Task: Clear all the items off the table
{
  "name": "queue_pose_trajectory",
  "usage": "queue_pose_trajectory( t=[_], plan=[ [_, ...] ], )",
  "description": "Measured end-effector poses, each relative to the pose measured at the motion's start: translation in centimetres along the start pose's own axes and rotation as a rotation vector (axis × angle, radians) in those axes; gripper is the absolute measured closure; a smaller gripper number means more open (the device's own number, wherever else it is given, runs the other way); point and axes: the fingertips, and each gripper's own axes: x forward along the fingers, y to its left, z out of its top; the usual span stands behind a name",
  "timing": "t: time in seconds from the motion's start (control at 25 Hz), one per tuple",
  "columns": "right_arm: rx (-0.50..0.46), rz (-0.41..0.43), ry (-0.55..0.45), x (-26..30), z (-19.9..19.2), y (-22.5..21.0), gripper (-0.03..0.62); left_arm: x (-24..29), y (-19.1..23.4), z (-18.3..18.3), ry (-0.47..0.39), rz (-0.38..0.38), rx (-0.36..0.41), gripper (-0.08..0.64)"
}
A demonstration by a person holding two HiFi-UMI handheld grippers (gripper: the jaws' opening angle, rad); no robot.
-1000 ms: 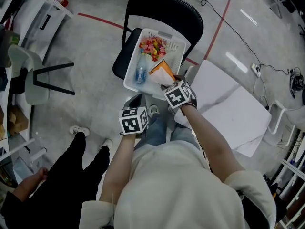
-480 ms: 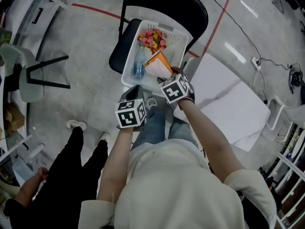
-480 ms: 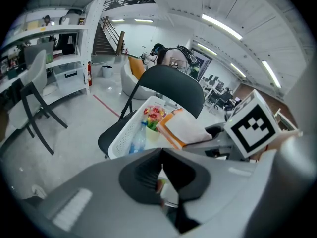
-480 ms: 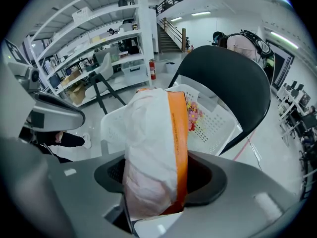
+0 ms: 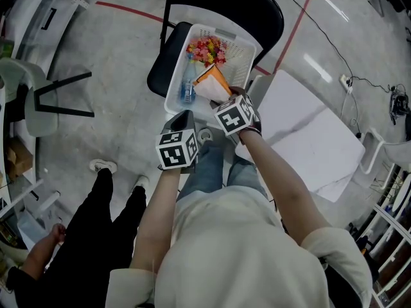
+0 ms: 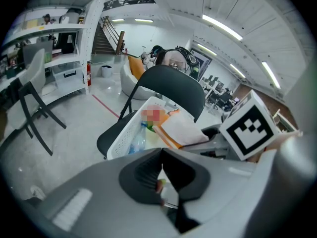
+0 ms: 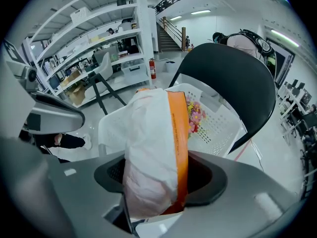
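Observation:
A white plastic basket (image 5: 173, 98) stands on the seat of a black folding chair (image 5: 225, 5). In it lie a bunch of colourful flowers (image 5: 205, 50) and a clear bottle (image 5: 187, 90). My right gripper (image 5: 225, 100) is shut on a white and orange packet (image 5: 212, 85) and holds it over the basket's near right corner. In the right gripper view the packet (image 7: 153, 152) stands up between the pads of that gripper (image 7: 156, 182), with the basket (image 7: 218, 128) behind it. My left gripper (image 5: 182, 117) hangs just short of the basket's near rim, jaws together and nothing in them (image 6: 161, 155).
A white table (image 5: 308, 140) stands to the right of the chair. A person in black (image 5: 96, 230) stands at lower left, shoes near mine. A grey chair (image 5: 38, 101) and shelving are at the far left. A red tape line (image 5: 128, 11) crosses the floor.
Both grippers have edged a little toward the basket. The right one still holds the packet, now slightly further over the basket's corner.

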Motion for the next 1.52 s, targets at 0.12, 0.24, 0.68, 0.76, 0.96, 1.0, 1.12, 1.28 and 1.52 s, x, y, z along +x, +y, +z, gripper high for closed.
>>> queue_pose_trajectory(
  t=[0.12, 0.24, 0.68, 0.76, 0.96, 1.0, 1.12, 1.28, 1.52],
  plan=[
    [0.026, 0.01, -0.019, 0.0, 0.2, 0.1, 0.273, -0.2, 0.2, -0.1, 0.0, 0.002, -0.003, 0.552],
    [0.067, 0.024, -0.044, -0.1, 0.5, 0.0, 0.222, -0.2, 0.4, -0.1, 0.0, 0.003, -0.004, 0.552],
    [0.069, 0.006, -0.065, -0.9, 0.7, -0.5, 0.235, -0.4, -0.2, -0.2, -0.003, -0.007, 0.001, 0.552],
    [0.07, 0.007, -0.068, -1.1, 0.6, -0.4, 0.238, -0.4, -0.4, -0.2, -0.003, -0.01, 0.004, 0.552],
    [0.072, 0.007, -0.076, -1.8, 0.4, -0.1, 0.281, -0.6, -0.9, 0.0, -0.008, -0.016, 0.011, 0.552],
    [0.073, 0.006, -0.075, -1.9, 0.4, -0.1, 0.291, -0.6, -1.0, 0.1, -0.01, -0.017, 0.014, 0.552],
    [0.077, 0.001, -0.079, -2.4, 0.1, -0.2, 0.326, -0.7, -1.4, 0.2, -0.015, -0.021, 0.02, 0.552],
    [0.084, -0.022, -0.091, -3.2, 0.0, -0.5, 0.512, -0.9, -2.0, 0.2, -0.021, -0.028, 0.027, 0.552],
    [0.09, -0.036, -0.099, -4.3, -0.4, -0.8, 0.594, -1.4, -2.9, 0.2, -0.023, -0.037, 0.041, 0.552]
  ],
)
